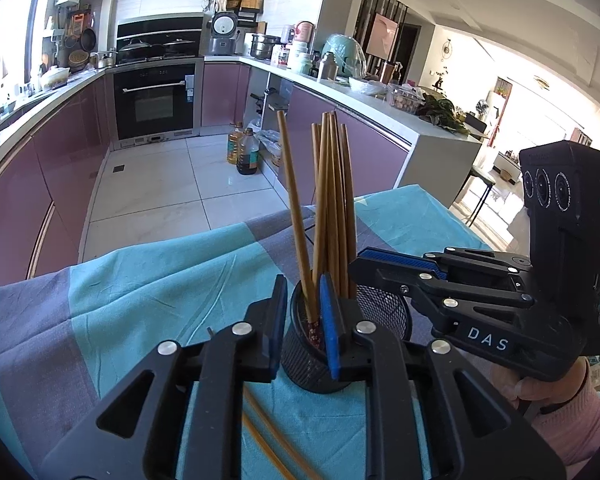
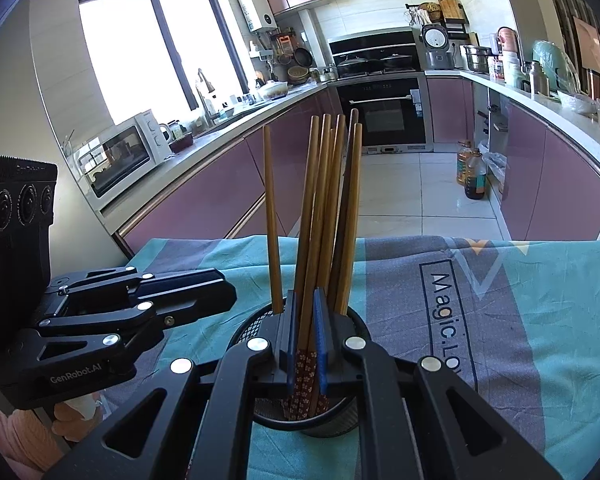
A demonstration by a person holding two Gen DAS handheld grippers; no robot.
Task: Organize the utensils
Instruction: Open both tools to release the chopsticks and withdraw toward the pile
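- Jaws of the left gripper (image 1: 300,320) stand narrowly apart around one upright chopstick (image 1: 298,216), not clearly pinching.
- Right gripper (image 2: 304,330) jaws look closed on two chopsticks (image 2: 312,224) — both sets stand in the mesh holder (image 2: 328,420), near on the surface (image 2: 540,320).
- Two loose chopsticks (image 1: 268,440) lie nearest the left gripper.

My left camera looks from close behind the black mesh cup of wooden chopsticks (image 1: 332,216) toward the oven. My right camera views the same cup (image 2: 324,216) closely from its other side, facing the window.
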